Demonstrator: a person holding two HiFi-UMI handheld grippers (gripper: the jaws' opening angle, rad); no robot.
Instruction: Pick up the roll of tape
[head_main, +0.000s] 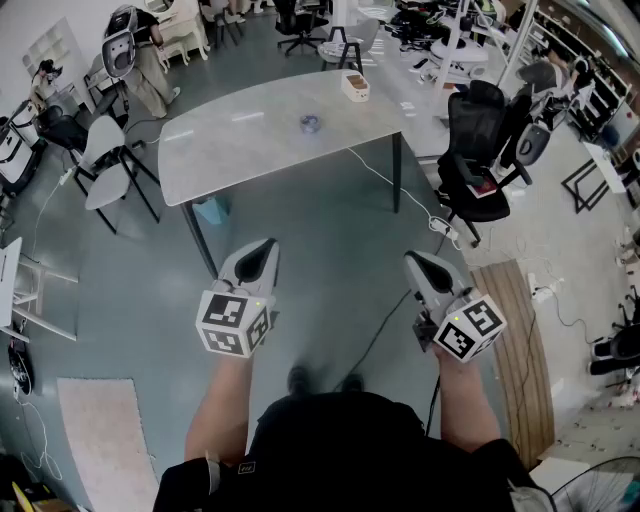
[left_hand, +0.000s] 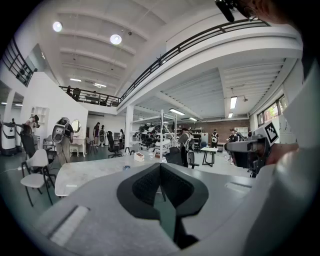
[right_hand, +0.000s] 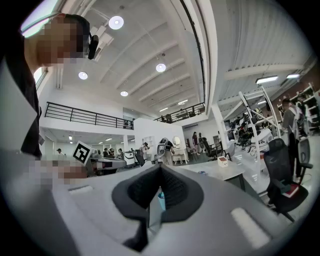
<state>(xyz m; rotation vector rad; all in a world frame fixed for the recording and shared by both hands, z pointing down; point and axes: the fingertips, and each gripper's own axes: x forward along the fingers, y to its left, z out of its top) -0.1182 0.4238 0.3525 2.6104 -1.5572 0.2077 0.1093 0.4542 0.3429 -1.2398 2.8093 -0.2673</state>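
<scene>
Risk: L gripper (head_main: 262, 246) & R gripper (head_main: 416, 259) are holding jaws together, empty; reaching tape roll (head_main: 310, 123) w/o opening could be shoving it off table (head_main: 230, 160)

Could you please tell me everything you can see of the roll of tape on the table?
The roll of tape is a small, round, bluish-dark thing lying near the middle of the pale grey table, left of and nearer than the white box. Only the tabletop touches it. It is too small to tell material or markings.
</scene>
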